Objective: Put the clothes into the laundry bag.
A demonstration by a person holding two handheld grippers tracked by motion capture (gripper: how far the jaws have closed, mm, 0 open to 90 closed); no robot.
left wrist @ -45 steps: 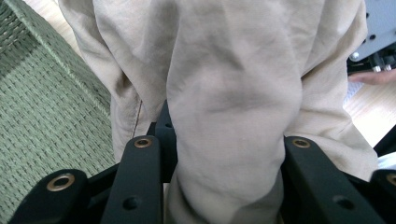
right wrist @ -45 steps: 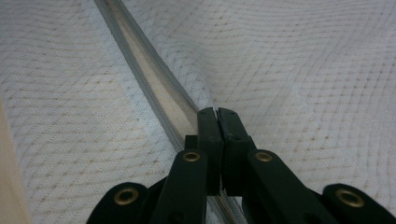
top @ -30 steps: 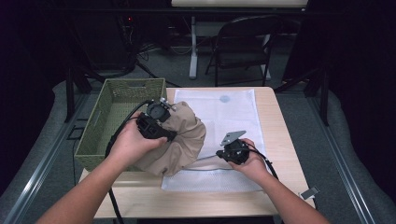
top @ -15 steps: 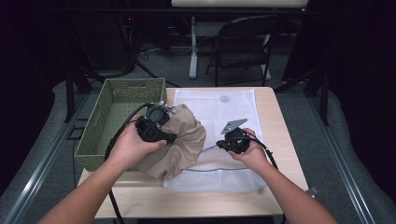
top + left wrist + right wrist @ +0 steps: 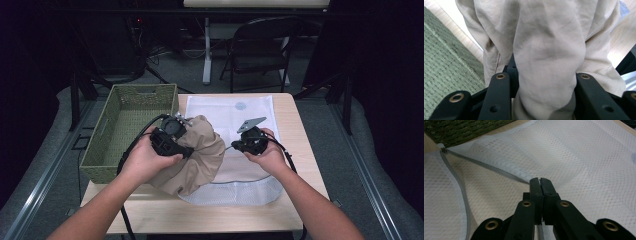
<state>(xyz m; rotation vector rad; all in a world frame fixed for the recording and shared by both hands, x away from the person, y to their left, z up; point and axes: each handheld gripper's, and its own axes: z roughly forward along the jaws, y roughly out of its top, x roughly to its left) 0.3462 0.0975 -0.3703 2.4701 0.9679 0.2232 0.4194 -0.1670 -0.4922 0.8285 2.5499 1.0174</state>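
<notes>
Right gripper (image 5: 235,146) has lifted since the earlier frame, pulling the mesh bag (image 5: 227,112) edge up with it; jaws together, pinching mesh by the zipper (image 5: 484,165). Left gripper (image 5: 192,131) clamped on a fold of beige cloth (image 5: 197,157), bunched over the bag's left side on the table (image 5: 300,150), beside the basket (image 5: 125,125).

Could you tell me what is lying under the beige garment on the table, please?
The white mesh laundry bag lies under the beige garment, its near edge showing in front. How far the bag reaches beneath the cloth is covered.
</notes>
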